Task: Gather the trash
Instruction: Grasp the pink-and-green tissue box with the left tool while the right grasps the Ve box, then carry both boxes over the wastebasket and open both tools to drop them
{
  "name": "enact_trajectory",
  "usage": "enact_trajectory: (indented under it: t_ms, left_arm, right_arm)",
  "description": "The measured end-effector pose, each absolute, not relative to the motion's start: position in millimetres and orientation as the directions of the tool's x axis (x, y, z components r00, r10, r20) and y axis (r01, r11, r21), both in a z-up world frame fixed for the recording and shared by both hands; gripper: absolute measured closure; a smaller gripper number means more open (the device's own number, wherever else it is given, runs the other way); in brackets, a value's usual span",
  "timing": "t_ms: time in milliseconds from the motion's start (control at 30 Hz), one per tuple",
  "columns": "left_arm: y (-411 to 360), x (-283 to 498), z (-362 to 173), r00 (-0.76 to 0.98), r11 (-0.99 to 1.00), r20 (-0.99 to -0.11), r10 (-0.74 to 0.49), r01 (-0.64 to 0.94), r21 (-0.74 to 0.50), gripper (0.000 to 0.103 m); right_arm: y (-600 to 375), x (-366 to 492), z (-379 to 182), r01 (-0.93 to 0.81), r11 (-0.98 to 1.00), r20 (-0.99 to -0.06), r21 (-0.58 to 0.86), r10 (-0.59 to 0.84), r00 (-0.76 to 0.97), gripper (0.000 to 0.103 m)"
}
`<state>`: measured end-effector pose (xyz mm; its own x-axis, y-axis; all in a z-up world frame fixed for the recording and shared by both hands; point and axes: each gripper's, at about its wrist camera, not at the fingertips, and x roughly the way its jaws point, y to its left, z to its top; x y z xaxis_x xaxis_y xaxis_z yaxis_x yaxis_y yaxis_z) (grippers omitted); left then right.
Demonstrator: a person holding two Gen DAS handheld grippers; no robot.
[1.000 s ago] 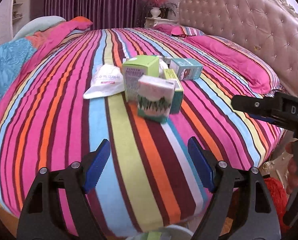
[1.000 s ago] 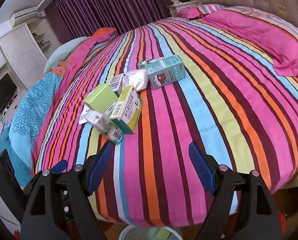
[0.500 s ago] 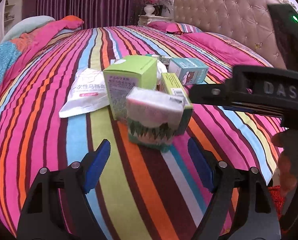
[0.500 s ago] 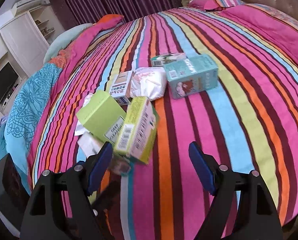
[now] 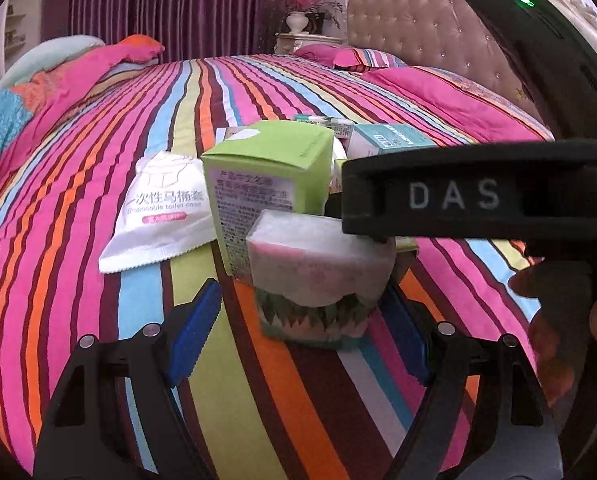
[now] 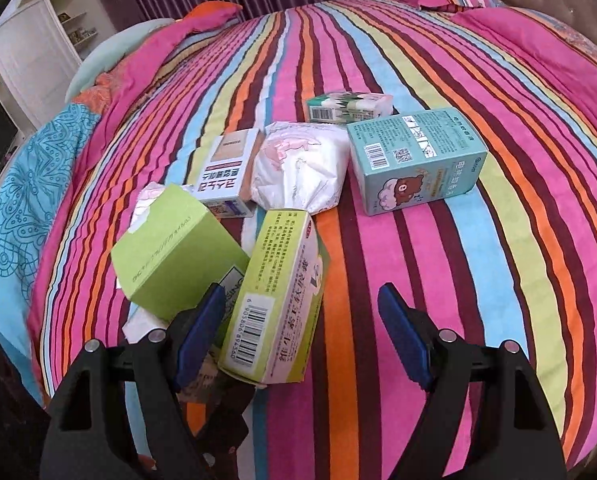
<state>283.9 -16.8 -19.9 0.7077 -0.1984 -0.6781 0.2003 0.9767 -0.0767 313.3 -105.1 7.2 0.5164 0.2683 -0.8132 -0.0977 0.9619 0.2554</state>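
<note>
Both grippers' jaws spread, empty — left gripper point(image 5: 298, 336) straddling white-pink tissue pack point(image 5: 318, 268), right gripper point(image 6: 302, 336) beside that pack over yellow-green cardboard box point(image 6: 278, 300) — lined up for grabs.

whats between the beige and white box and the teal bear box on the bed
In the right wrist view, a crumpled white plastic packet lies between the beige and white box and the teal bear box, nearly touching both.

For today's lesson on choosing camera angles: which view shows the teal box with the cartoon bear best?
The right wrist view: the teal bear box lies whole and unblocked on the striped bedspread, its bear and barcode showing. In the left wrist view only its top edge peeks out behind the green box and the right gripper.
</note>
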Motion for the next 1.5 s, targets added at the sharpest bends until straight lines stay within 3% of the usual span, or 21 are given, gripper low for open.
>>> enact_trajectory:
  t_ms: [100, 267, 333, 367, 600, 833, 1000, 1500]
  left_arm:
    - [-15, 290, -22, 0.687, 0.973, -0.693, -0.221, 0.206, -0.105, 0.025]
    - [-17, 293, -24, 0.667, 0.965, -0.702, -0.250, 0.234, -0.121, 0.034]
    - [-18, 296, -27, 0.655, 0.968, -0.718, -0.235, 0.228, -0.109, 0.051]
    - [-18, 297, -29, 0.645, 0.967, -0.726, -0.239, 0.227, -0.116, 0.052]
    - [-16, 295, -30, 0.644, 0.967, -0.728, -0.235, 0.227, -0.112, 0.053]
    - [-7, 290, -29, 0.647, 0.968, -0.722, -0.246, 0.199, -0.152, 0.053]
    - [-4, 284, -28, 0.646, 0.968, -0.723, -0.245, 0.200, -0.149, 0.053]
    - [24, 232, -11, 0.661, 0.971, -0.712, -0.238, 0.140, -0.194, 0.053]
  right_arm:
    - [-109, 318, 5, -0.096, 0.960, -0.824, 0.262, 0.274, 0.496, 0.029]
    - [-122, 315, 6, -0.091, 0.962, -0.821, 0.256, 0.266, 0.506, 0.032]
    - [-125, 314, 5, -0.088, 0.971, -0.826, 0.222, 0.236, 0.512, 0.034]
    - [-127, 315, 3, -0.086, 0.968, -0.829, 0.234, 0.245, 0.502, 0.034]
    - [-133, 322, -13, -0.047, 0.941, -0.824, 0.334, 0.316, 0.470, 0.041]
    - [-115, 314, -10, -0.111, 0.980, -0.828, 0.165, 0.199, 0.525, 0.044]
    - [-114, 311, -13, -0.121, 0.983, -0.826, 0.137, 0.181, 0.534, 0.047]
    - [-148, 235, 10, -0.109, 0.960, -0.773, 0.258, 0.273, 0.572, 0.048]
